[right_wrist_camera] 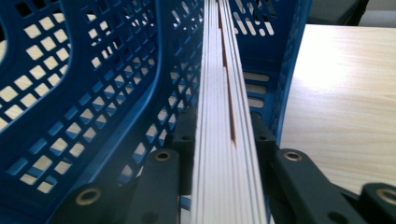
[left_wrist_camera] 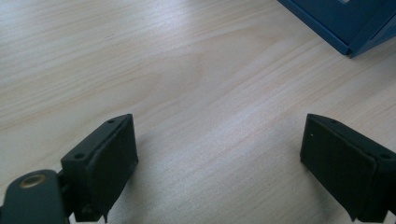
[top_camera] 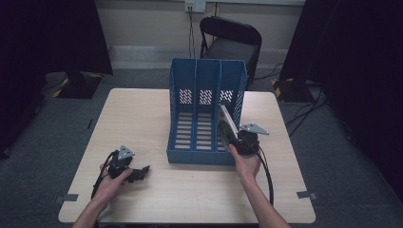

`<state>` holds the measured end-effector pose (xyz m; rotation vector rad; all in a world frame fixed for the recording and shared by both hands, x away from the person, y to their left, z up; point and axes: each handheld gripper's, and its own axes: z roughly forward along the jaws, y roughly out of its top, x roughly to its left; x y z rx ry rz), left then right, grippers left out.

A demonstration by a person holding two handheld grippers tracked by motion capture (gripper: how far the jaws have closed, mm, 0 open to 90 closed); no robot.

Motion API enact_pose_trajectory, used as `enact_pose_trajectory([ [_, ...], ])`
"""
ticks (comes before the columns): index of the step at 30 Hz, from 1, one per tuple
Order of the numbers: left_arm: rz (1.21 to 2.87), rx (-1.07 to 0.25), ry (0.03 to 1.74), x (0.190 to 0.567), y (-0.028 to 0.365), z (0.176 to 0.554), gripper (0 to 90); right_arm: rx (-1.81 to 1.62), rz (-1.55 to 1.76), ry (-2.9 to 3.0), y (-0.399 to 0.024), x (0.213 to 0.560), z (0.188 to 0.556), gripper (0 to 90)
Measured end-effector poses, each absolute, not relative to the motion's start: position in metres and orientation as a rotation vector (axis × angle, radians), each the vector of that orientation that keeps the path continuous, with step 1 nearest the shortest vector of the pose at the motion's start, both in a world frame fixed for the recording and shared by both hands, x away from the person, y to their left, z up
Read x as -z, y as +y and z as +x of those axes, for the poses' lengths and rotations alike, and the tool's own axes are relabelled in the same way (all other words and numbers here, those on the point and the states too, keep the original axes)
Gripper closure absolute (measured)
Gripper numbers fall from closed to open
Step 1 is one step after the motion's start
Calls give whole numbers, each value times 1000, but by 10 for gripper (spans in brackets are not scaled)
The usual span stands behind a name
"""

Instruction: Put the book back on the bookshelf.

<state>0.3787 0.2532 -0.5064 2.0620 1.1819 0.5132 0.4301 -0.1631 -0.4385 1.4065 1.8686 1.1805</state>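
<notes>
A blue three-slot file rack (top_camera: 206, 114) stands upright in the middle of the wooden table (top_camera: 142, 114). A thin book or magazine (top_camera: 227, 124) stands on edge in the rack's right-hand slot, leaning slightly. My right gripper (top_camera: 236, 137) is at the rack's open front, shut on the book's near edge. In the right gripper view the white page stack (right_wrist_camera: 229, 140) runs between both pads, with the rack's lattice wall (right_wrist_camera: 93, 70) to its left. My left gripper (top_camera: 141, 172) rests low at the front left, open, with bare wood between its jaws (left_wrist_camera: 219, 135).
A black chair (top_camera: 233, 40) stands behind the table's far edge. The rack's front left corner (left_wrist_camera: 345, 23) lies ahead and to the right of the left gripper. Bare tabletop (right_wrist_camera: 345, 93) lies right of the rack. Cables trail from both grippers toward the front edge.
</notes>
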Motion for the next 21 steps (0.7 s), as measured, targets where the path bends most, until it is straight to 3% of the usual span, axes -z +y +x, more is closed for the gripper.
enact_pose_trajectory([
  [8,2062,-513,1182,506,253,379,104,-1254,1318,1812,-156,440,422,657],
  [21,2064,-513,1181,506,253,379,103,-1292,1320,1775,-159,449,422,672],
])
